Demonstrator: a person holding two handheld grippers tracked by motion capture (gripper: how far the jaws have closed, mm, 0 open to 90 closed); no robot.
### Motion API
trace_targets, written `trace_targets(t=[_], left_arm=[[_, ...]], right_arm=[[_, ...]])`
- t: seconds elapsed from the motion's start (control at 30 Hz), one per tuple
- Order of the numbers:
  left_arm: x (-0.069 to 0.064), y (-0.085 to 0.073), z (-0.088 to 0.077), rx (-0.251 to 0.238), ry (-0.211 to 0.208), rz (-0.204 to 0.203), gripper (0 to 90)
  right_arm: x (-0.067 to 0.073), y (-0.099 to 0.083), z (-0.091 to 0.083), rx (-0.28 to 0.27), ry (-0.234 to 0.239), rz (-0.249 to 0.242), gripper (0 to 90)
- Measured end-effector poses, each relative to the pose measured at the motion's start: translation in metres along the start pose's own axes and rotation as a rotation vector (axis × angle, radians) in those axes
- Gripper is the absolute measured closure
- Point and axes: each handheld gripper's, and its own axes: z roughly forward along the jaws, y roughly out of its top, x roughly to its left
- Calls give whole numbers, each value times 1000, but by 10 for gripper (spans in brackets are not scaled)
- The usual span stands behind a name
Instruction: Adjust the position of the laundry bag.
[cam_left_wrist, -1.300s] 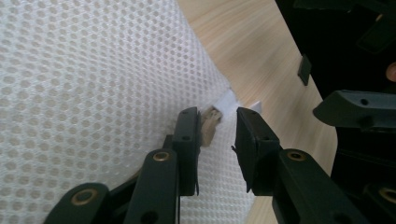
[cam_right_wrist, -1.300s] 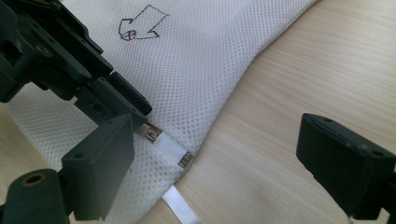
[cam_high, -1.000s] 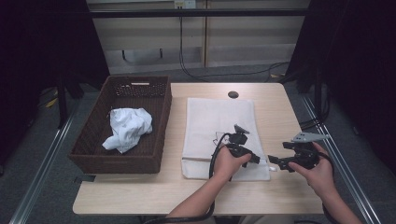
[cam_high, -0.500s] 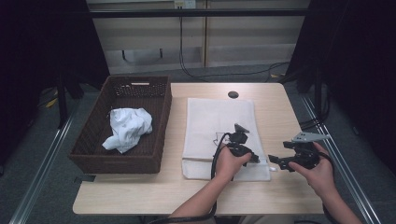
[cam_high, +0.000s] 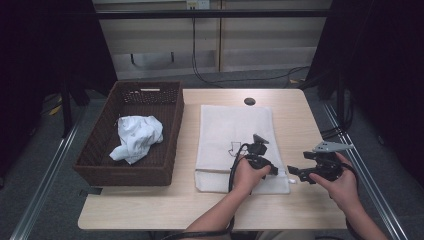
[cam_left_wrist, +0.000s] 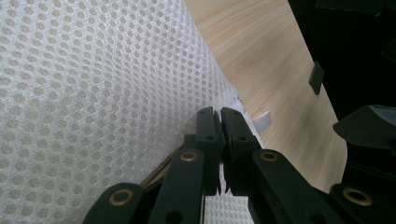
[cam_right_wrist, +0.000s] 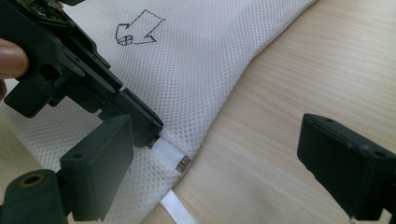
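Observation:
A white mesh bag (cam_high: 232, 125) with a drawn arrow lies flat on the wooden table (cam_high: 300, 115). My left gripper (cam_high: 274, 171) is at the bag's near right corner. In the left gripper view its jaws (cam_left_wrist: 219, 114) have just been closing and are shut on the mesh bag's (cam_left_wrist: 93, 93) edge by the zipper. My right gripper (cam_high: 295, 172) stands just to the right of that corner, pointing at it. In the right gripper view it (cam_right_wrist: 215, 135) is open, and between its fingers lies a white zipper tab (cam_right_wrist: 168, 151) on the bag (cam_right_wrist: 201, 60), beside the left gripper (cam_right_wrist: 152, 128).
A dark wicker basket (cam_high: 95, 165) stands at the table's left with a crumpled white cloth (cam_high: 137, 137) inside. A round cable hole (cam_high: 249, 101) sits near the table's far edge. Bare wood (cam_right_wrist: 303, 70) runs along the bag's right side.

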Motion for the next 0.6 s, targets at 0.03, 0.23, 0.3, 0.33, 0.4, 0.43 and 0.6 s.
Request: trace_targets(t=[0.03, 0.23, 0.3, 0.33, 0.4, 0.43, 0.6], left_arm=[[0, 1, -1, 1, -7, 2, 870], [0, 5, -10, 27, 1, 45, 872], [-1, 7, -13, 17, 0, 34, 872], [-1, 9, -15, 18, -2, 44, 872], [-4, 10, -19, -3, -13, 26, 872], [-4, 10, -19, -3, -13, 26, 872], [-6, 14, -30, -12, -19, 44, 872]], right_arm=[[0, 0, 0, -2, 4, -6, 102], [0, 0, 0, -8, 26, 13, 93], [2, 1, -1, -16, 32, 17, 89], [2, 1, -1, -16, 32, 17, 89], [5, 3, -1, -29, 56, 24, 78], [5, 3, -1, -29, 56, 24, 78], [9, 3, 2, -19, 76, 33, 48]])
